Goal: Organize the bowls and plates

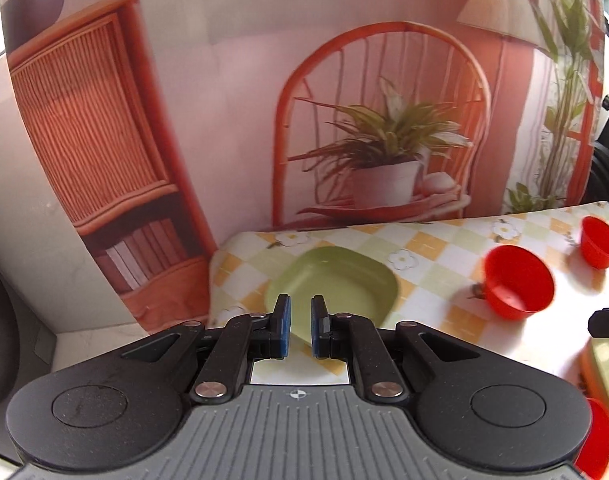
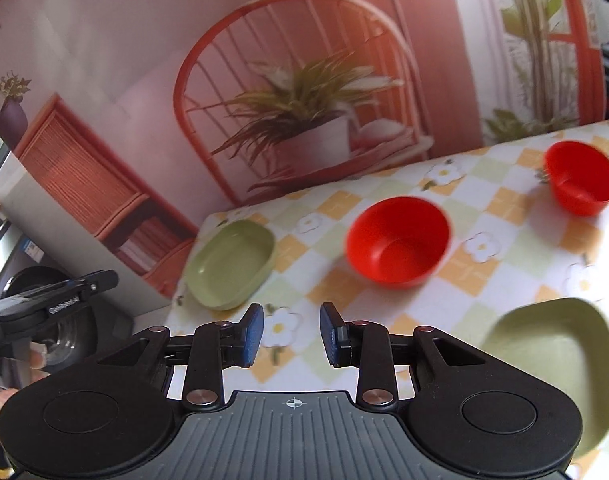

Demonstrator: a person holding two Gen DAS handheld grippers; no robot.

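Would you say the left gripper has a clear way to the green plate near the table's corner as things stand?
Probably yes. The left gripper is open, holds nothing and points straight at the green plate, whose near rim shows between its fingers. The red bowl sits well off to the right.

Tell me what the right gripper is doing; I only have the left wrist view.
Observer: The right gripper is open with nothing between its fingers, above the checked tablecloth.
Operator: Report what's beside it.
Observer: A second green plate lies just to its right and looks empty.
Operator: Check my left gripper from that side.
Observer: The left gripper sits off the table's left corner, clear of the first green plate.
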